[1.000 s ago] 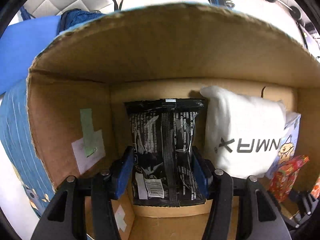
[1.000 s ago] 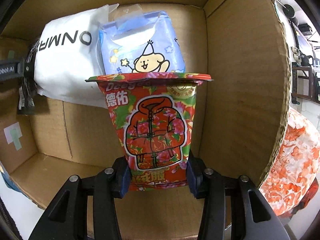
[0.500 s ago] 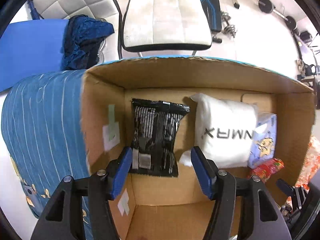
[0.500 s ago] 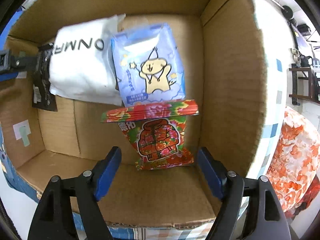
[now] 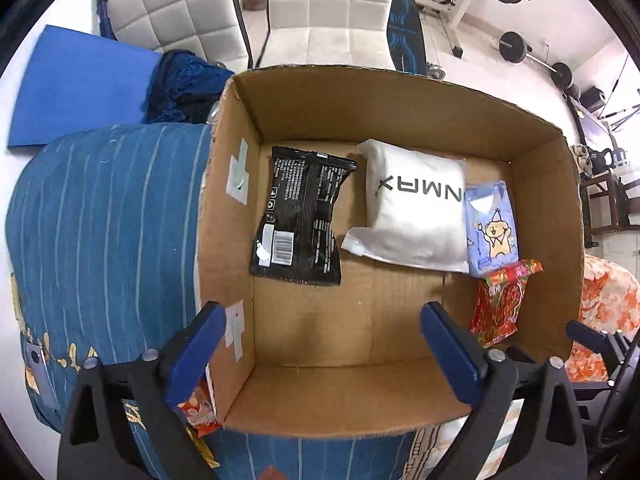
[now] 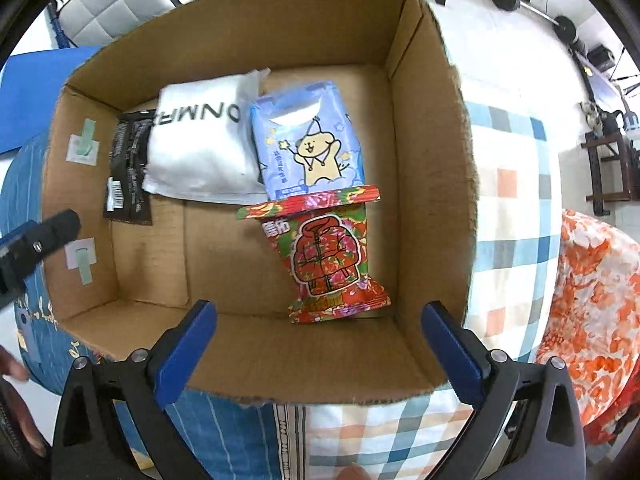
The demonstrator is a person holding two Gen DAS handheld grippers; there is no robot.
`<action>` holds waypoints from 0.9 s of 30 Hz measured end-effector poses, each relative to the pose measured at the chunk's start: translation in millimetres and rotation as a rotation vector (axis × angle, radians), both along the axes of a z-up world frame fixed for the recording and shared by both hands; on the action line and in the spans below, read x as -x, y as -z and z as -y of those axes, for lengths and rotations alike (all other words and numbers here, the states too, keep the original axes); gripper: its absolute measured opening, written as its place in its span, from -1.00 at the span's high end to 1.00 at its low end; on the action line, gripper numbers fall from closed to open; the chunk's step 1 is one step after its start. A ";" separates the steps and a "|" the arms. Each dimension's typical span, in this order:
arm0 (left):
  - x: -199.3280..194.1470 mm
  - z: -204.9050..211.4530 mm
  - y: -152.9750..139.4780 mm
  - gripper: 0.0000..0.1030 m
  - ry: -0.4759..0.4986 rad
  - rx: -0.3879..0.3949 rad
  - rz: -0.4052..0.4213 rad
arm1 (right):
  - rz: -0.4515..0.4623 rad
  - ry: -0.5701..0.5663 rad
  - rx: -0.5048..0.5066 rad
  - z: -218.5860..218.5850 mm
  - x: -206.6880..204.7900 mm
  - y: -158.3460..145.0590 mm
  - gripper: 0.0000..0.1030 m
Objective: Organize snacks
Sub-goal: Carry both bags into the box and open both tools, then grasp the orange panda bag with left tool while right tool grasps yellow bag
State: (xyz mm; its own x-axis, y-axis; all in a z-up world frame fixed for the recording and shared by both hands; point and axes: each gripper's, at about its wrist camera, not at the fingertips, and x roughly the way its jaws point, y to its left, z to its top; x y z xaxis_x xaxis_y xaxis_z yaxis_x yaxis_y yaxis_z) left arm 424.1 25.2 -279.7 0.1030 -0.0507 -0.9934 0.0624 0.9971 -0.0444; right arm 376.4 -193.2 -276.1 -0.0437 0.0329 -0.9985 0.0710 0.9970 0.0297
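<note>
1. Four snack packets lie on the floor of one open cardboard box (image 5: 400, 400), seen from above.
2. One black packet (image 5: 304, 216) lies at the left end, back side up with its barcode showing.
3. One white pouch (image 5: 416, 208) lies to its right, apart from it, with grey letters printed on it.
4. One pale blue packet (image 6: 308, 140) with a cartoon bear sits beside the white pouch, touching it.
5. One red flowered packet (image 6: 328, 260) lies just in front of the blue one, near the box's right wall, its top seam touching the blue packet's lower edge.
6. Two sets of tongs hang above the box, both pointing down.
7. Left tongs (image 5: 320, 350): the blue-padded jaws are opening and stand wide, with nothing between them.
8. Right tongs (image 6: 320, 344): the jaws are opening and stand wide, with nothing gripped; the red packet lies below on the box floor.
9. One more orange-red packet (image 5: 198, 404) shows outside the box at its near left corner, on blue striped bedding (image 5: 100, 220).
10. Change: a second ago the left tongs were closed on the black packet and the right tongs on the red packet, deep inside the box. Both packets are now released and both tongs have lifted, so the whole box is in view.
</note>
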 end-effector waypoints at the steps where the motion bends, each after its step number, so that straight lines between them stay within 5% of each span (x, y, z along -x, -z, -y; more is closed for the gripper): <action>1: 4.6 1.0 -3.4 -0.95 -0.001 0.000 0.011 | 0.011 -0.004 0.002 -3.0 2.6 -6.0 -1.00; 3: 12.9 3.5 -12.5 -0.95 -0.004 0.011 0.037 | 0.038 -0.009 -0.005 12.9 19.7 1.8 -1.00; 16: 86.4 29.2 -90.6 -0.95 0.044 -0.035 0.282 | 0.253 -0.008 0.006 25.0 88.8 -65.1 -1.00; 22: 123.5 22.4 -105.2 -0.95 -0.025 -0.025 0.308 | 0.292 -0.006 -0.020 29.1 118.2 -83.8 -1.00; 27: 171.8 -28.6 -90.1 -0.95 -0.163 -0.067 0.265 | 0.278 -0.050 -0.081 17.2 138.6 -82.5 -1.00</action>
